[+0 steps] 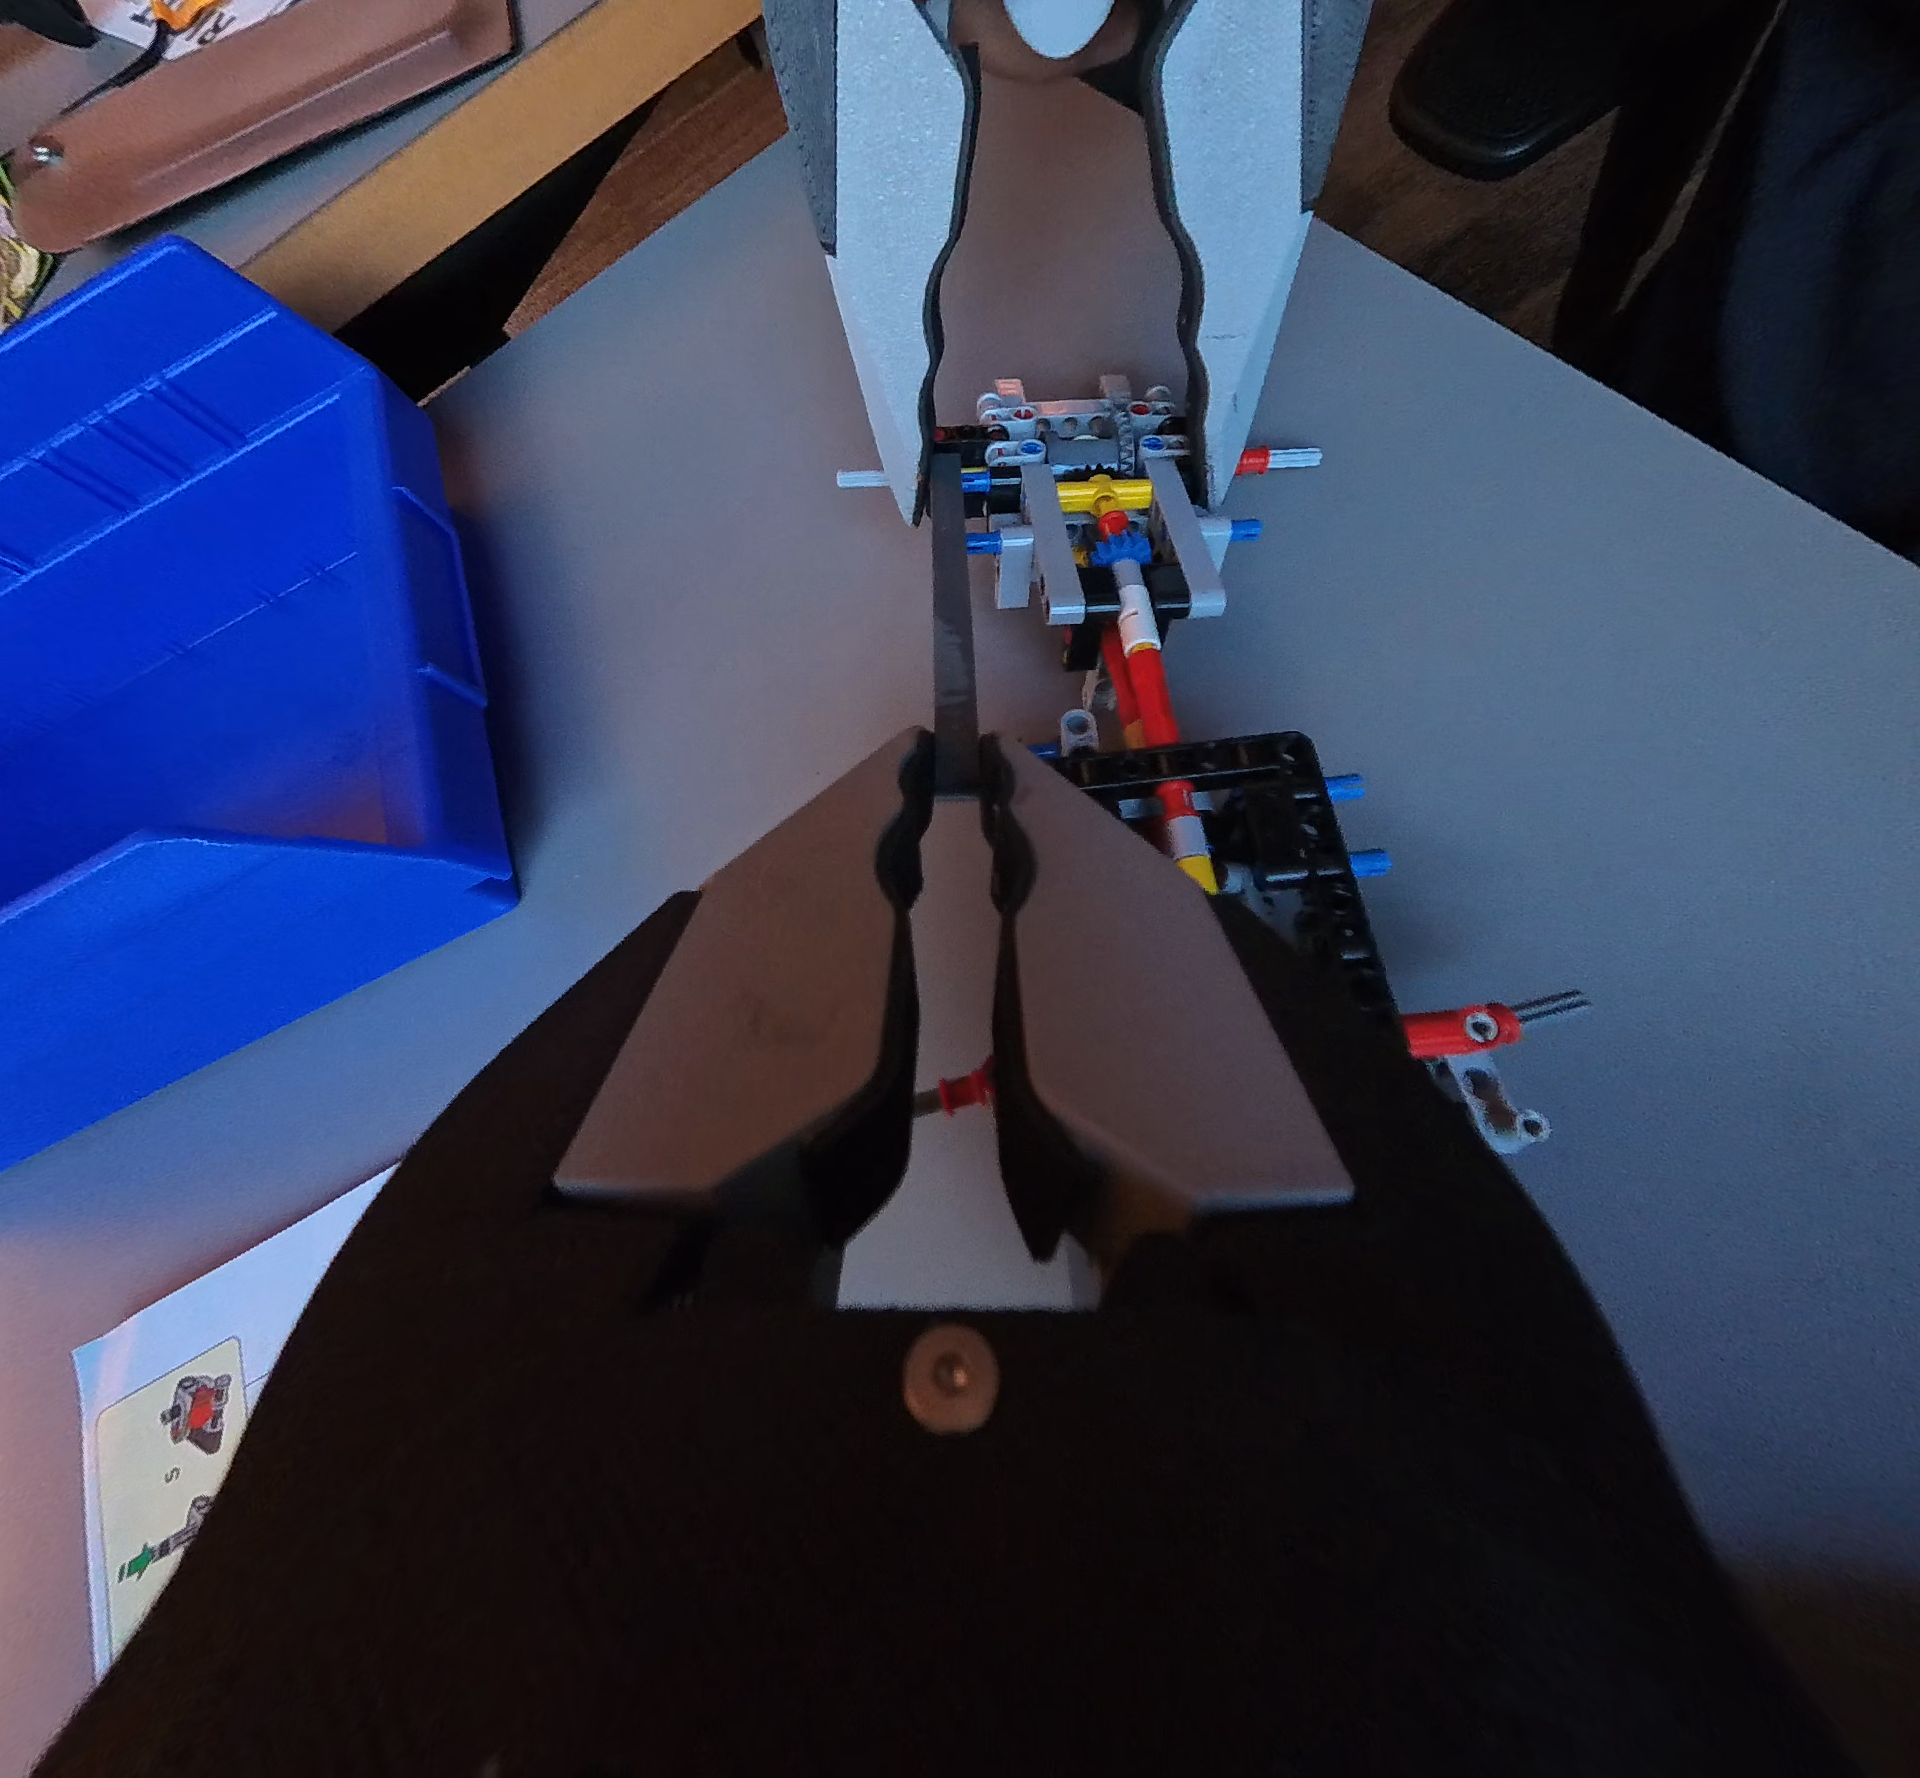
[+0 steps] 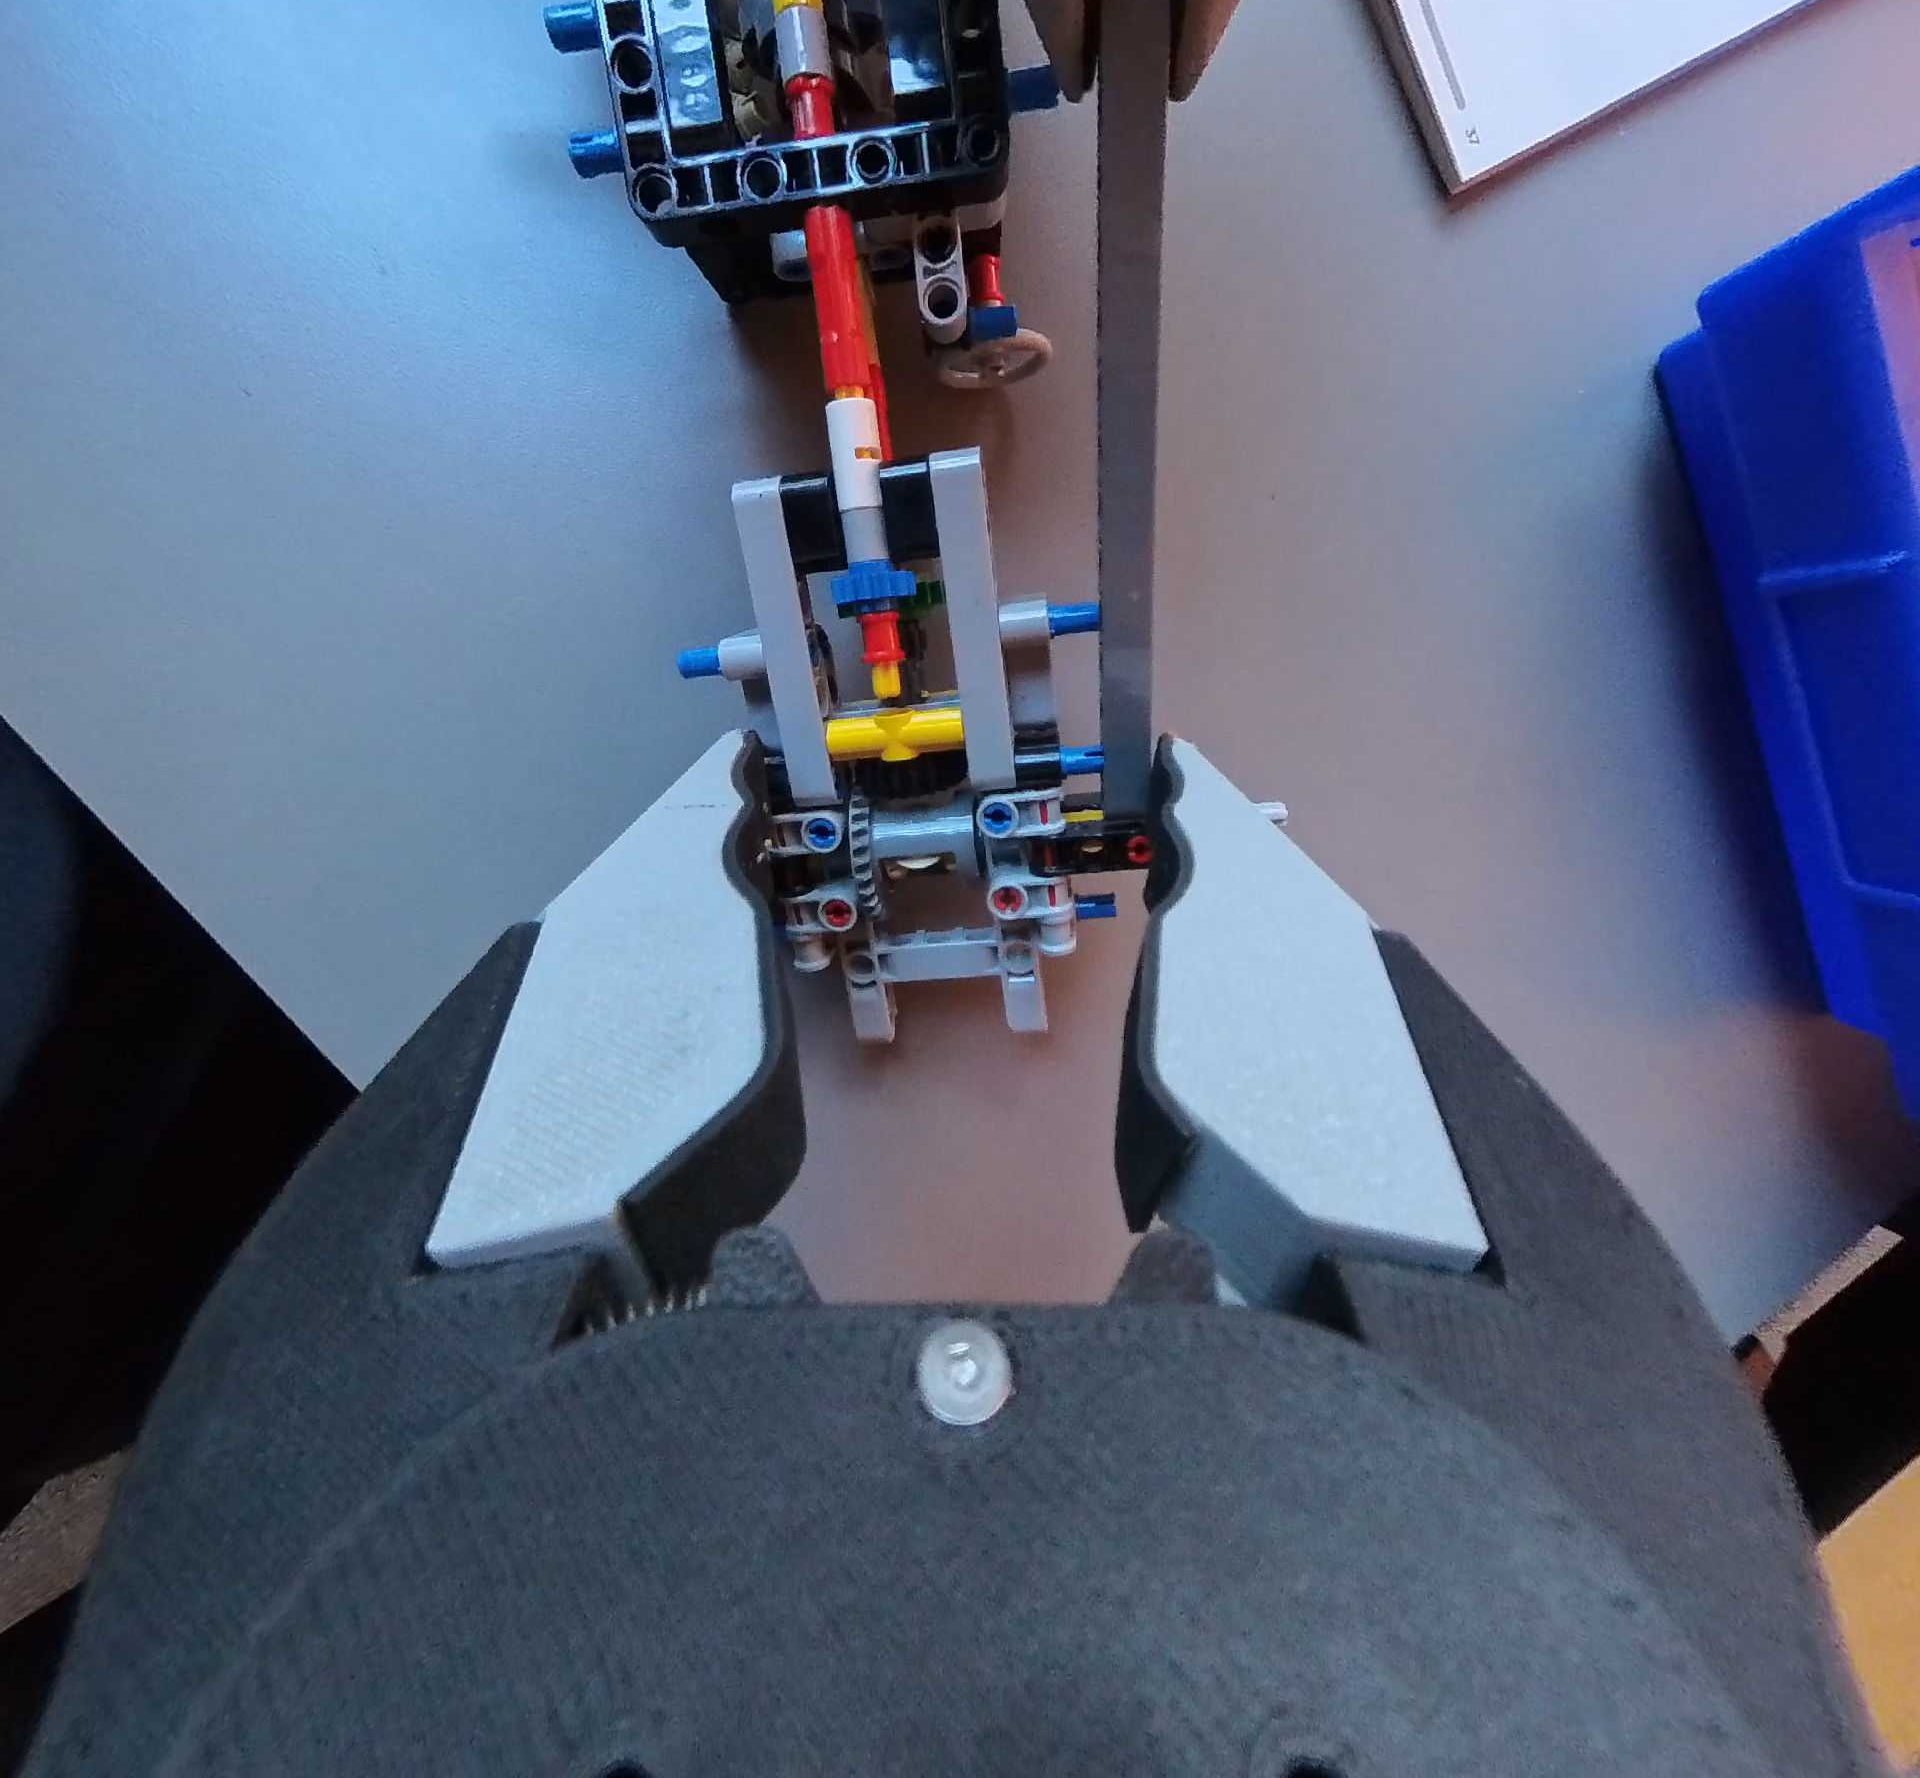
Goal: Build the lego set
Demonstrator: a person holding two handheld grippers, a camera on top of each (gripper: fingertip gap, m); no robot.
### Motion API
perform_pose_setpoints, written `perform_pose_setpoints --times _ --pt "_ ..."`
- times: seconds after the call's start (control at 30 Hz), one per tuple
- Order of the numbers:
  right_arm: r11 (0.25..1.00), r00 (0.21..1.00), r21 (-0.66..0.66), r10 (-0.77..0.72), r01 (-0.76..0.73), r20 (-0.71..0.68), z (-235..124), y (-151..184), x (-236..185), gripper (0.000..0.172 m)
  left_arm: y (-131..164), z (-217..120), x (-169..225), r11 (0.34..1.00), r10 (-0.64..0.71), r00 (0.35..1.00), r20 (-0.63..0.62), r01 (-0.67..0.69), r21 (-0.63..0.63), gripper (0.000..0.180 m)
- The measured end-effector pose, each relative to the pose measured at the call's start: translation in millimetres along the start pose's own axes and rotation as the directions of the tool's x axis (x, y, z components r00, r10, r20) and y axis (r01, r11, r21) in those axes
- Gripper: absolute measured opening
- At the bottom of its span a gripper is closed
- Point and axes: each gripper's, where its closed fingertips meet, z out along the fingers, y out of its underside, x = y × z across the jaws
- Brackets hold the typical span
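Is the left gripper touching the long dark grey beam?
Touching. The left wrist view shows the left gripper with both fingertips closed on the near end of the long dark grey beam.

The bench [image 1: 644, 523] looked smooth and matt grey, the blue bin [image 1: 208, 637] and toy model [image 2: 894, 772] were shiny plastic, and the long strip [image 2: 1127, 440] looked dull grey.

Black left gripper [image 1: 957, 772] with tan fingers, grey right gripper [image 2: 956, 824], wavy dark pads

At frame centre, a brick-built gear assembly [image 2: 914, 793] is clamped between the right gripper's [image 2: 956, 814] grey fingers [image 2: 665, 949].
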Motion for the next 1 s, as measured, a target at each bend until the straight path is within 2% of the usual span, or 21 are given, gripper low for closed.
perform_pose_setpoints --times 0.57,1.0 --pt "0.995 0.995 -0.046 -0.082 0.085 0.058 1.6 -0.2 1.3 0.07 2.9 -4.1 -0.6 1.0 0.002 1.0 0.012 -0.002 -0.016 0.007" --pt "0.995 0.986 -0.028 -0.094 0.098 0.135 4.5 -1.8 0.1 0.068 2.6 -6.5 5.0 0.996 -0.071 0.997 0.025 0.072 -0.056 0.007"
